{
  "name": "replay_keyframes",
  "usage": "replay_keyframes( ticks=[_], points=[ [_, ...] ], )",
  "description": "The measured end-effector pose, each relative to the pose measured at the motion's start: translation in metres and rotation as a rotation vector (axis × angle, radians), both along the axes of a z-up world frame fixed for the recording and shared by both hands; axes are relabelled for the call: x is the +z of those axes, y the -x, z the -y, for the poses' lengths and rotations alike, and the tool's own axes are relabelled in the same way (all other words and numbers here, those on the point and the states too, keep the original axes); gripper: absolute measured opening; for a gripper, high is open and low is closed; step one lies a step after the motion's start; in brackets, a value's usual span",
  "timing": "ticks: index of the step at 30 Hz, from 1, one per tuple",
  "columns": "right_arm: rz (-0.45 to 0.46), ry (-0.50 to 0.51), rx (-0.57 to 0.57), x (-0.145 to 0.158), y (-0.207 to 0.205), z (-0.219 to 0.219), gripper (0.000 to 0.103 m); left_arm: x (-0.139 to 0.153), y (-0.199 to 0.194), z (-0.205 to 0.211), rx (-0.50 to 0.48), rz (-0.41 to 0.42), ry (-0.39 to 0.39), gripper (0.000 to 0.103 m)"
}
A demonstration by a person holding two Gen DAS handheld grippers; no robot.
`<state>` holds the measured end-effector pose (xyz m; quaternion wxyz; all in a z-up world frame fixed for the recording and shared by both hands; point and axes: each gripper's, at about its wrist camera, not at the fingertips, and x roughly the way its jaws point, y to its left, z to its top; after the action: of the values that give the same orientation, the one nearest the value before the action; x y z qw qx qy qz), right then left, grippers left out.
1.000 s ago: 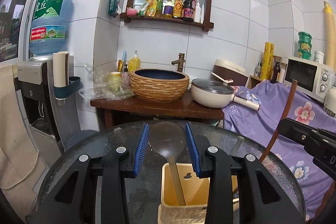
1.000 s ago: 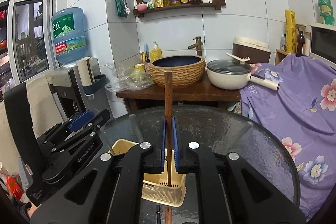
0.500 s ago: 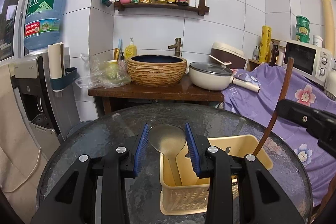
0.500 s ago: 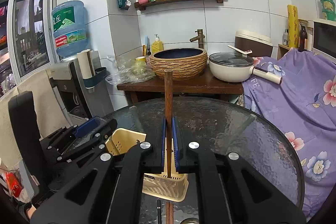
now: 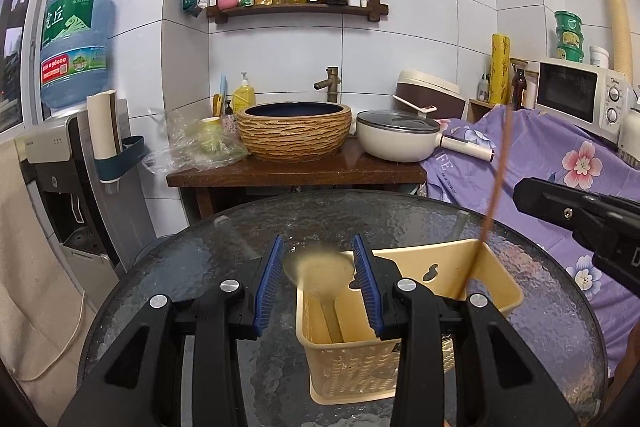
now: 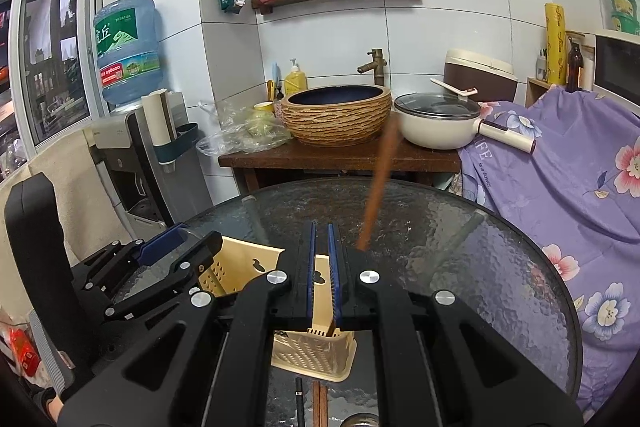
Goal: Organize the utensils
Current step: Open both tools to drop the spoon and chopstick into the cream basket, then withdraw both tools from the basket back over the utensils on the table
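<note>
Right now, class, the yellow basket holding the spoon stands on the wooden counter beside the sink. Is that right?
Not quite. The basket does hold the spoon, but it stands on the round glass table, not on the wooden counter beside the sink. The counter is further back, against the tiled wall. The left wrist view shows this.

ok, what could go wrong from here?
1. The wooden stick leans steeply at the end of the basket and looks blurred; it may topple out or tip the basket.
2. The jaws of the left claw have just been opening, with the spoon between them untouched; pulling back crooked could snag it.
</note>
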<state>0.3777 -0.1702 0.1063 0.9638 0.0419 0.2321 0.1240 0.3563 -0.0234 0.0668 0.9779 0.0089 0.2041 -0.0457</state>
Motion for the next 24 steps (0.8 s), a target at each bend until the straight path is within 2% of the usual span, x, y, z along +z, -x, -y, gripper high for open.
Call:
replay_keyframes(
  ticks=[4,5,6,7,8,9,13,16,21,24],
  points=[
    [-0.001,0.004,0.000,-0.001,0.001,0.001,0.009,0.005,0.005,-0.001,0.014,0.029,0.002,0.058],
    [-0.002,0.001,0.000,-0.002,0.001,0.001,0.010,0.005,0.006,-0.002,0.016,0.034,0.004,0.060],
    [-0.001,0.000,-0.002,-0.002,0.002,0.002,0.020,0.007,0.009,-0.003,0.019,0.040,0.008,0.064],
    [0.002,-0.004,-0.006,-0.002,0.003,0.003,0.038,0.008,0.010,-0.005,0.021,0.045,0.011,0.068],
    [0.009,-0.016,-0.007,-0.003,0.005,0.005,0.045,0.008,0.013,-0.006,0.024,0.050,0.013,0.071],
    [0.016,-0.032,-0.010,-0.002,0.008,0.008,0.049,0.009,0.014,-0.008,0.027,0.054,0.013,0.075],
    [0.004,-0.044,-0.023,-0.005,0.015,0.015,0.052,0.008,0.025,-0.017,0.059,0.064,0.016,0.086],
    [0.006,-0.060,-0.027,-0.007,0.027,0.021,0.063,0.005,0.034,-0.030,0.093,0.052,0.041,0.095],
    [0.009,-0.034,-0.021,-0.014,0.053,0.021,0.075,-0.002,0.057,-0.042,0.102,0.018,0.043,0.097],
    [0.007,-0.002,0.001,-0.025,0.076,0.019,0.076,-0.007,0.078,-0.045,0.104,0.007,0.015,0.097]
  ],
)
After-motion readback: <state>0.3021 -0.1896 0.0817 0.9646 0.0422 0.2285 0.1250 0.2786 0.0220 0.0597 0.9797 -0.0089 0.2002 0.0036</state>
